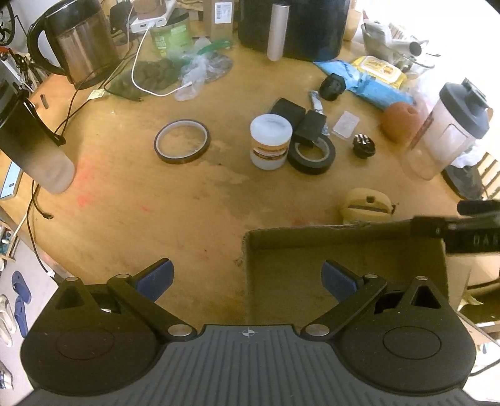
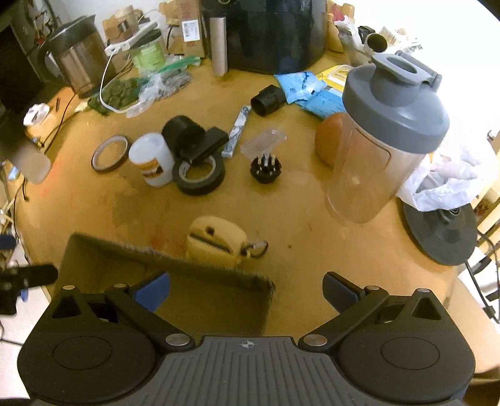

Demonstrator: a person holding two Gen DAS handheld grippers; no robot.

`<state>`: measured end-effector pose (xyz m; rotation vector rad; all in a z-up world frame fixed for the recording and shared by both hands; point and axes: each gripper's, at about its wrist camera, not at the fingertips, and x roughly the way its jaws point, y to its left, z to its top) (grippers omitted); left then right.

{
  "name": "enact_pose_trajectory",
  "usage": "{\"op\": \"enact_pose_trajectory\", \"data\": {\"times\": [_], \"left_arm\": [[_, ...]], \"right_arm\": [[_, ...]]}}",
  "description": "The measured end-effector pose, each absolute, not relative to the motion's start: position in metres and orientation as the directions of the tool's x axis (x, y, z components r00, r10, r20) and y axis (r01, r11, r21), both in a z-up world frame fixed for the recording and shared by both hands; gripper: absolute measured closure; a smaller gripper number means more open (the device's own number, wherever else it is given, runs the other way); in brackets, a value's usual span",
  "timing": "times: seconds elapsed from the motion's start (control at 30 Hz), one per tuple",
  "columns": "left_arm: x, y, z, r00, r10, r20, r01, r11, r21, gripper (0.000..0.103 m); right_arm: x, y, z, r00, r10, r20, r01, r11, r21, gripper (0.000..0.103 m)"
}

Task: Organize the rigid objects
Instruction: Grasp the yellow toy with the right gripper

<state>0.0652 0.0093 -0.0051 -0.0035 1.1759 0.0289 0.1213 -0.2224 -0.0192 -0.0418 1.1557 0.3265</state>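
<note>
- Left wrist view has the left gripper (image 1: 247, 279) with its blue-padded fingers spread wide apart, nothing between them, hovering over the near edge of the wooden table (image 1: 125, 203) and the left wall of a cardboard box (image 1: 343, 274).
- Right wrist view is the same deal: the right gripper (image 2: 246, 289) is spread wide too, holding nothing, sitting above the near right corner of that cardboard box (image 2: 187, 281). The box interior that shows looks bare.
- All the loose stuff sits out on the table beyond the box. A tan pouch (image 2: 215, 245) with a small clip sits just behind the box's far wall.
- Mid-table cluster: a white jar (image 1: 270, 141) standing upright, touching a black tape roll (image 1: 311, 153) lying flat on its right. A black blocky part (image 1: 309, 126) rests partly on the roll's rim.
- Well to the left of the jar, an amber tape ring (image 1: 181, 141) lies flat by itself.
- To the right of the black roll there's a small black plug-like piece (image 1: 363, 144) with metal pins, and a clear plastic packet (image 1: 345, 124) just behind it.
- Further right, a shaker bottle (image 2: 384, 137) with a grey lid stands upright, an orange-brown round thing (image 2: 328, 137) tucked behind it.
- Back of the table is cluttered: a kettle (image 1: 81, 43) far left, a big dark appliance (image 1: 293, 28) in the middle, and blue packaging (image 1: 365, 81) to the right.
</note>
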Motion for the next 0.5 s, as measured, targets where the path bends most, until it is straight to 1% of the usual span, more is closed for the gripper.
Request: {"op": "enact_pose_trajectory", "data": {"times": [0.23, 0.5], "left_arm": [[0.070, 0.020, -0.011, 0.373, 0.005, -0.928, -0.007, 1.000, 0.003, 0.000], [0.075, 0.032, -0.017, 0.356, -0.015, -0.934, 0.012, 1.000, -0.012, 0.000]], "right_arm": [[0.148, -0.209, -0.032, 0.336, 0.224, -0.915, -0.196, 0.967, 0.165, 0.000], [0.168, -0.176, -0.063, 0.313, 0.143, -0.939, -0.123, 0.986, 0.109, 0.000]]}}
